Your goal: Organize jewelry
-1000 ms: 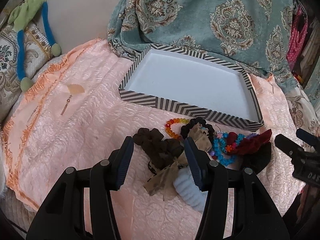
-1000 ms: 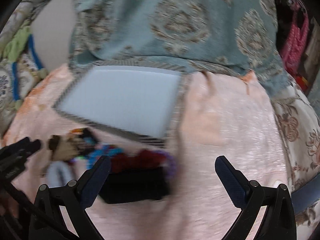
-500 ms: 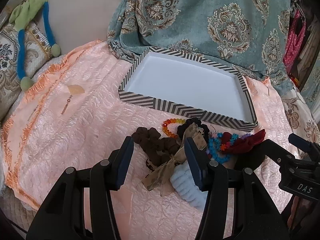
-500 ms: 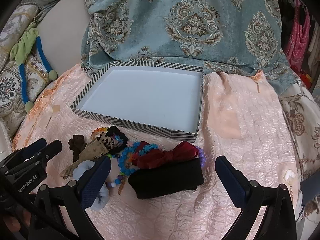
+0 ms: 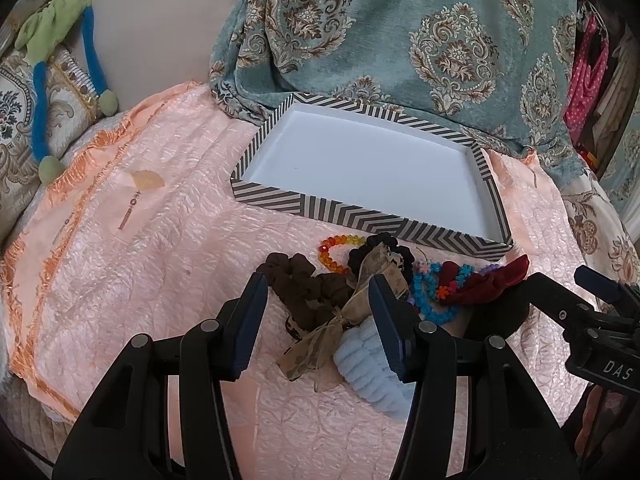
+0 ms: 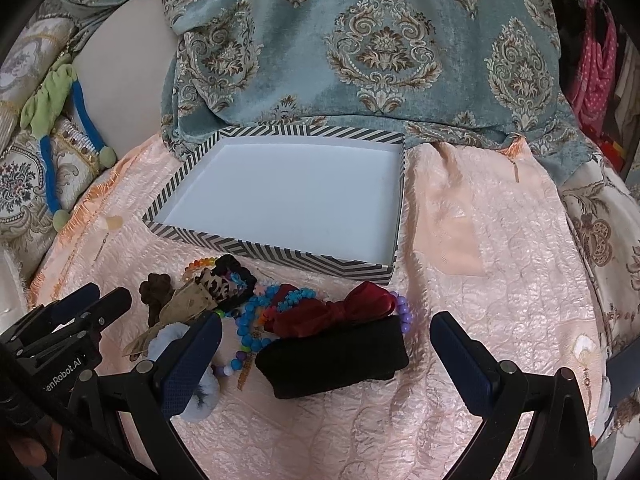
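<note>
Hovering above the near edge of the pink bedspread (image 5: 152, 248), both tongs stood open with nothing between their blades. The left gripper (image 5: 318, 320) hung over the left end of the jumbled pile, its blades framing the brown scrunchie (image 5: 308, 292) and the tan ribbon (image 5: 320, 344), with the pale blue scrunchie (image 5: 368, 368) just under its right blade. The right gripper (image 6: 326, 356) was spread wide over the right end, where the black pouch (image 6: 336, 360) lay between its blades without touching either one.

That pouch mattered most, I judged: its long axis ran across the bedspread, roughly in line with the gap between the blades, so a close along that length would likely not fit (a turn of the wrist looked needed). The right hand was clearly the nearer one to it.

Just beyond the pouch and touching it sat the dark red bow (image 6: 344, 312), then the blue bead strand (image 6: 256, 312) and the orange bead bracelet (image 5: 336, 248), all tangled close together.

Farther back, near the patterned teal cloth (image 6: 360, 48), the striped box (image 6: 276, 256) lay with nothing in it, its near wall just beyond the pile, so no jewelry had yet been sorted.
</note>
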Motion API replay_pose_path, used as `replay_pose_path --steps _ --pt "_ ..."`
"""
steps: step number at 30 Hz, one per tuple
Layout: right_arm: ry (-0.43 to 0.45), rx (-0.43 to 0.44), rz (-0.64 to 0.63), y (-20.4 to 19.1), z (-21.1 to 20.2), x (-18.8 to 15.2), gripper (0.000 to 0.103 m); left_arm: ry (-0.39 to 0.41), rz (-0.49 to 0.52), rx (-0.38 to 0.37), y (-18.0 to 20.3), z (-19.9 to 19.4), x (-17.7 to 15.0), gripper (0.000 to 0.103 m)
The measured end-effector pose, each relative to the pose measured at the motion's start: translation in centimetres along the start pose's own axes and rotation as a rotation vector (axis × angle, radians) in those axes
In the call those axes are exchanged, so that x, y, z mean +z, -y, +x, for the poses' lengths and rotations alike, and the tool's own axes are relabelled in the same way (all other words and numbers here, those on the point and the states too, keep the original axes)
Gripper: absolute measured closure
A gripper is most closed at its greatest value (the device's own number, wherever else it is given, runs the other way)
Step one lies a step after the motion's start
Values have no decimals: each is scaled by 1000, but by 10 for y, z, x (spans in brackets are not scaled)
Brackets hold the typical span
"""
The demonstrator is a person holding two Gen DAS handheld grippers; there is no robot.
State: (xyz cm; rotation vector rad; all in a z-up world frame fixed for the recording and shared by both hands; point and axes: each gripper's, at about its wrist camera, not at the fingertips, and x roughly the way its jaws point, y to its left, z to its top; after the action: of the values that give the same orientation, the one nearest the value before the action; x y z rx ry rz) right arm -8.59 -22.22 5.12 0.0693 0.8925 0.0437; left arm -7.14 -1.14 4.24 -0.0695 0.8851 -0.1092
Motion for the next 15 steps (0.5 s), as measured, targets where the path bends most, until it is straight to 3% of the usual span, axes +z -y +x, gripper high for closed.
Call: replay_pose_path --steps 15 --pt "-5 37 10 2 -1 -1 0 5 -9 4 -1 0 -1 51"
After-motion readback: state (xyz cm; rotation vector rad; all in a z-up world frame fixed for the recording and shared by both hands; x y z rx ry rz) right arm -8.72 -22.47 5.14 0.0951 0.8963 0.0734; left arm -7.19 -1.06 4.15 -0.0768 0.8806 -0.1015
